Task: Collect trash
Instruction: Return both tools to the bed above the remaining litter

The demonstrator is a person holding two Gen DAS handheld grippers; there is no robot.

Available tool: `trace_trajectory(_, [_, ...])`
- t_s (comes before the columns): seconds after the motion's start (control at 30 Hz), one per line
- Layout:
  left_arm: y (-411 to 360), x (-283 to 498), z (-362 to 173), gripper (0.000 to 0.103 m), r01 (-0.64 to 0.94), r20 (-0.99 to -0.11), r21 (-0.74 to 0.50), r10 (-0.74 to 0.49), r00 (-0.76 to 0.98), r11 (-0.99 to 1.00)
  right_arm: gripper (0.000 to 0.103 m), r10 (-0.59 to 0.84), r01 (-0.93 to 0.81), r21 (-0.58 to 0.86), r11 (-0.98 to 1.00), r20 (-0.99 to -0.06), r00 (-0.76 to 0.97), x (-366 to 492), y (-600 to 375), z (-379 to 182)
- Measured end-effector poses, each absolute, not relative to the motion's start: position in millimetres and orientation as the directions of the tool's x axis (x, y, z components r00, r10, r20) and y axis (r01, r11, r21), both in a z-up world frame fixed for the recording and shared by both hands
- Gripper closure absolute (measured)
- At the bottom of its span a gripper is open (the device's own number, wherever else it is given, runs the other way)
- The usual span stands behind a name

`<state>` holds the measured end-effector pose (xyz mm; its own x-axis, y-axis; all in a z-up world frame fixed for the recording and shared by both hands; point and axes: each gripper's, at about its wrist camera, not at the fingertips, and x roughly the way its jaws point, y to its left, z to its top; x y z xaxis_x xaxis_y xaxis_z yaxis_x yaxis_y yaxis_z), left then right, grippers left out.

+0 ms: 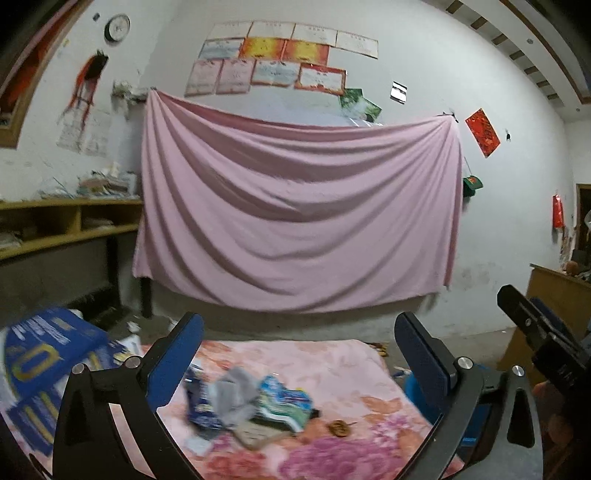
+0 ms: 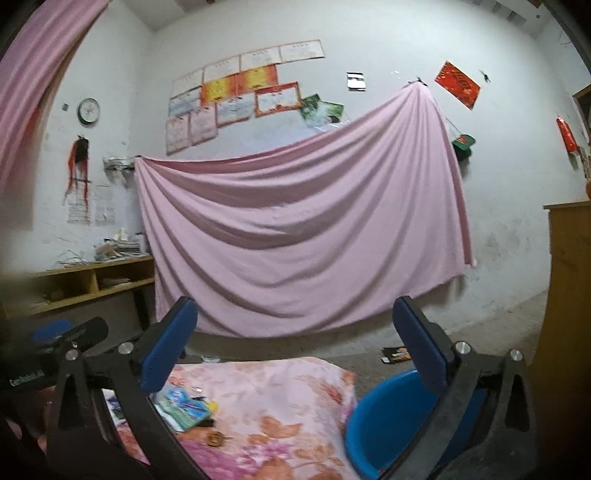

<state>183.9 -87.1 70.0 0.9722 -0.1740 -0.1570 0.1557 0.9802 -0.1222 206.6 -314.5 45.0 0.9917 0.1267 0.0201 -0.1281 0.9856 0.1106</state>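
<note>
Both wide apart and holding nothing: left gripper (image 1: 299, 354), right gripper (image 2: 295, 339). Below, wrapper pile (image 1: 247, 402) on floral blanket (image 1: 351, 369); blue bin (image 2: 388, 413) beside.

White plaster wall (image 1: 498, 229), scuffed near the bottom. Pink sheet (image 1: 295, 206) pinned across it at two corners, sagging in folds. Certificates (image 1: 280, 55) stuck above, round clock (image 1: 117, 26) upper left, red paper (image 1: 482, 132) at right. Wooden shelf (image 1: 66, 221) on the left, papers stacked on top. Grey concrete floor (image 2: 369, 343). Dim indoor light.
</note>
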Motion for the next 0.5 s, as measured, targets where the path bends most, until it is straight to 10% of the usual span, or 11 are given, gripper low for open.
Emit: trace_trajectory(0.5, [-14.5,154.2,37.0,0.002,0.036,-0.111,-0.083,-0.045,0.993,0.996,0.0,0.212,-0.214,-0.068,0.975,-0.027,0.977,217.1,-240.5,25.8])
